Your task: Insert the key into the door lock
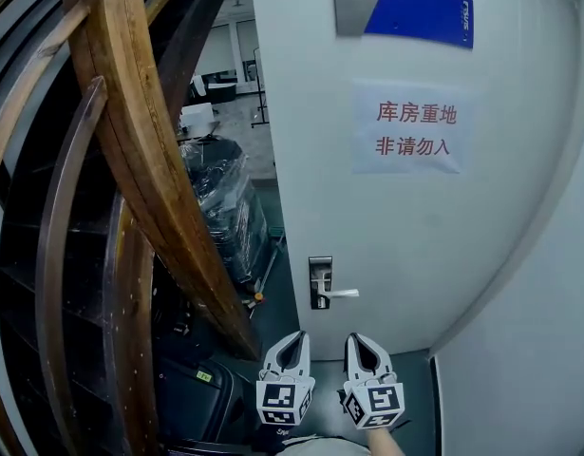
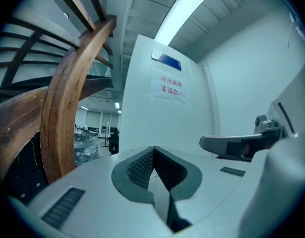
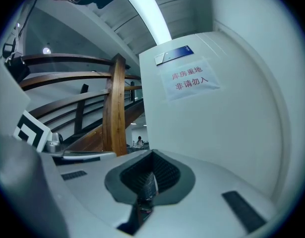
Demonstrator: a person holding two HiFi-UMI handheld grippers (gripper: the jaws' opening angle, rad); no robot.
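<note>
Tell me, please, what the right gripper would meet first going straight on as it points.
Probably the door near its left edge; nothing shows between it and the right gripper, shut on what looks like a key.

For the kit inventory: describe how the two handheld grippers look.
The left gripper and right gripper match: smooth white shells tapering to a point, with dark grey ribbed pads lining a V-shaped recess. Each carries a white cube printed with black square markers. Small dark slotted grilles sit on the shell. No cable shows.
</note>
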